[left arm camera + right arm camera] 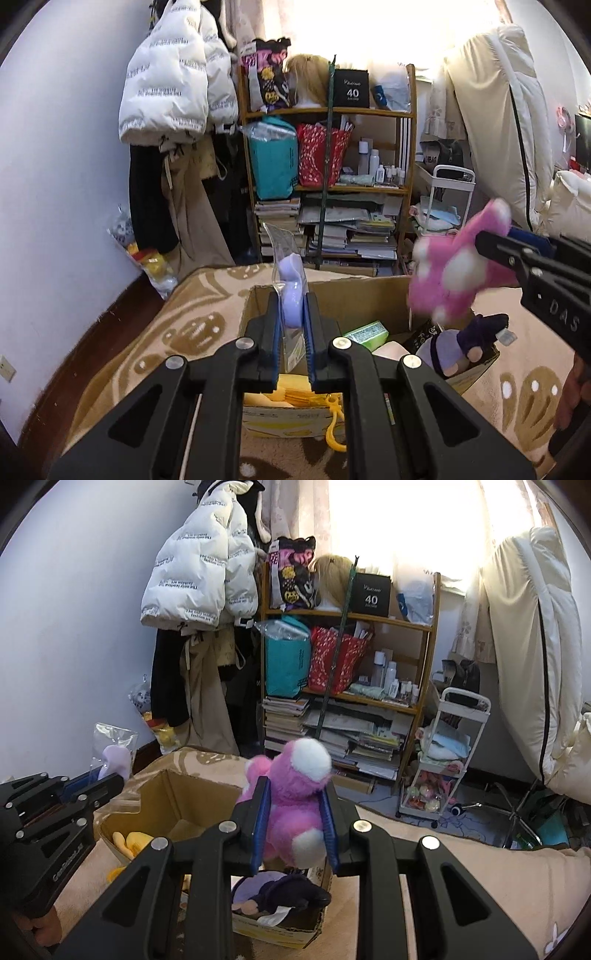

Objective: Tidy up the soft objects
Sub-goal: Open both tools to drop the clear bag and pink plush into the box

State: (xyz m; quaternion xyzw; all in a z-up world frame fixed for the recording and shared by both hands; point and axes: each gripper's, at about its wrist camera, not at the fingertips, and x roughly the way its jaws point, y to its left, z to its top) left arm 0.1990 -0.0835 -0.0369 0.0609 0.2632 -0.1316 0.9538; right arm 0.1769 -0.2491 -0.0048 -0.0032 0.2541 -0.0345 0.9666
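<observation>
The left gripper [291, 314] was clamped on a bagged lilac toy [290, 295], and the right gripper [295, 805] on a pink plush [295, 797]; both were held above the cardboard box [354, 291].

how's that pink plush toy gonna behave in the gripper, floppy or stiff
Probably soft and squashy: the pink plush toy bulges out around the pads of the right gripper. Likely floppy too, since its limbs dangle loosely below the grip. The fuzzy fabric should resist slipping.
</observation>
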